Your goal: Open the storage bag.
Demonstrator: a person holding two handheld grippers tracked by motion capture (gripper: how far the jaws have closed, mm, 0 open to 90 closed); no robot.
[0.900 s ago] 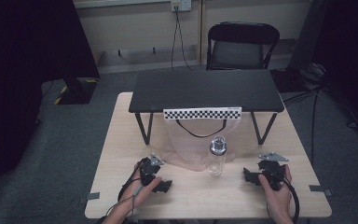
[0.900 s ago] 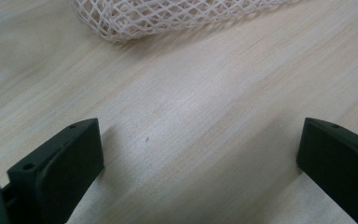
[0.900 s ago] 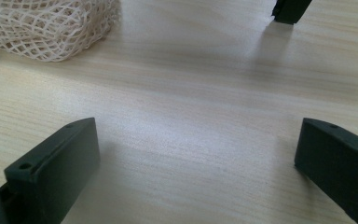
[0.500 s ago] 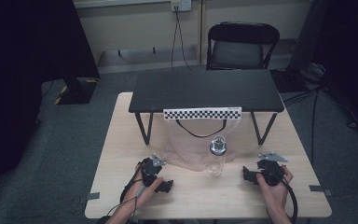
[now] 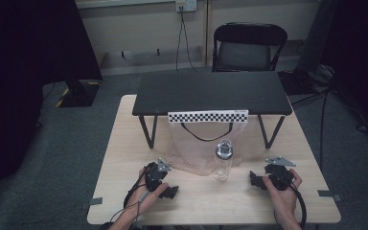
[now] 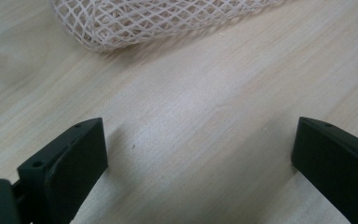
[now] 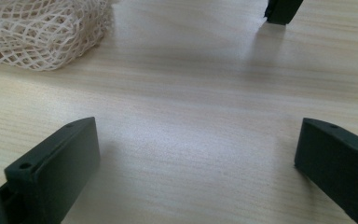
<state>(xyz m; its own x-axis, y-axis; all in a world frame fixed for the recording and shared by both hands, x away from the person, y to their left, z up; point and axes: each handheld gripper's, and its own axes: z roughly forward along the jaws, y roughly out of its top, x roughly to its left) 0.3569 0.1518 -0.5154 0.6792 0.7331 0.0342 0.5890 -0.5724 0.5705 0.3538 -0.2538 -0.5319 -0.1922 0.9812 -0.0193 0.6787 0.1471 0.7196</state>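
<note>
We rest both grippers — left gripper, right gripper — on the bench, jaws apart and empty, flanking the bottle — apparently ready to begin.

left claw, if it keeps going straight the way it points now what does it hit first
Probably the mesh bag: the left claw, open and empty, looks over bare table toward the bag's edge, which lies slightly left of centre, so it might only graze it.

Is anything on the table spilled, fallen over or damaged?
Nothing stands out. The clear bottle stands upright beside the mesh bag, no spill shows on the table, and both hand-held grippers rest open.
</note>
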